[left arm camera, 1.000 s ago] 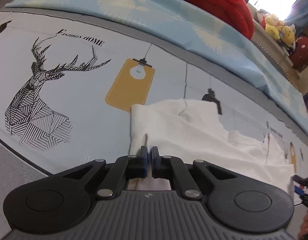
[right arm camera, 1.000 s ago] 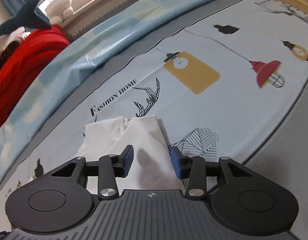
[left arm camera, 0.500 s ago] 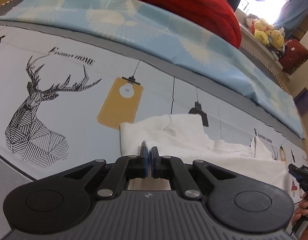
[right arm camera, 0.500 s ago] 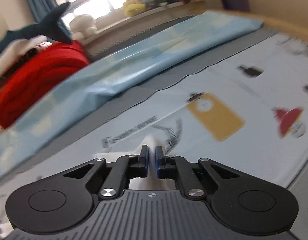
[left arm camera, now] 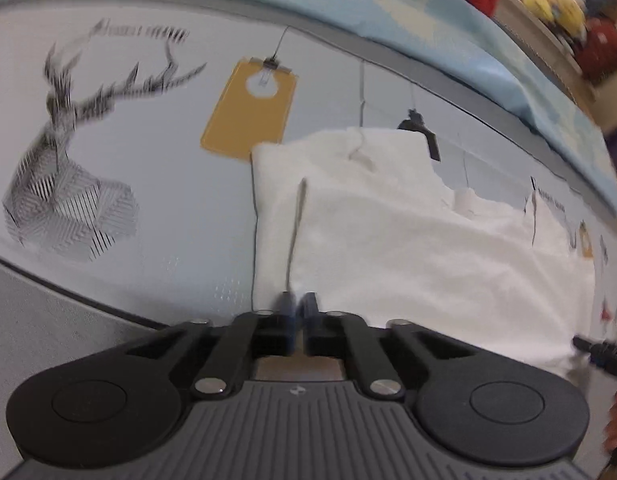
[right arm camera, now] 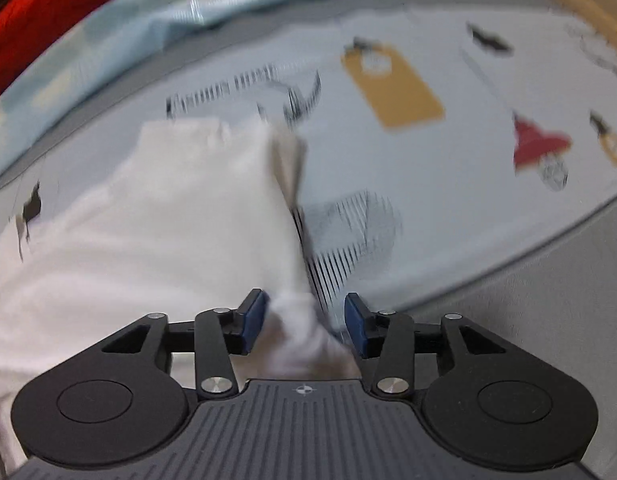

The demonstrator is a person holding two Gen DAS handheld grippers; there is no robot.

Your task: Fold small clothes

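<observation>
L tongs [left arm camera: 296, 304]: clenched on white garment [left arm camera: 408, 240] edge
R tongs [right arm camera: 304, 316]: just opening, cloth between, released
Done: partly folded on bed [left arm camera: 168, 200]
Left: more folds, prob.

This is a bedroom in a home: a bed with a pale printed sheet showing a deer and lamps [left arm camera: 156, 184], a thick red blanket [right arm camera: 48, 4], yellow plush toys [left arm camera: 548, 0].

Left gripper [left arm camera: 298, 306]: low centre of its frame, pointed steeply downward, blue pads pressed together on a fold of the white garment [left arm camera: 388, 240]. Right gripper [right arm camera: 304, 316]: low centre of its frame, jaws apart and just opened, cloth bunched between the pads without being pinched.
</observation>
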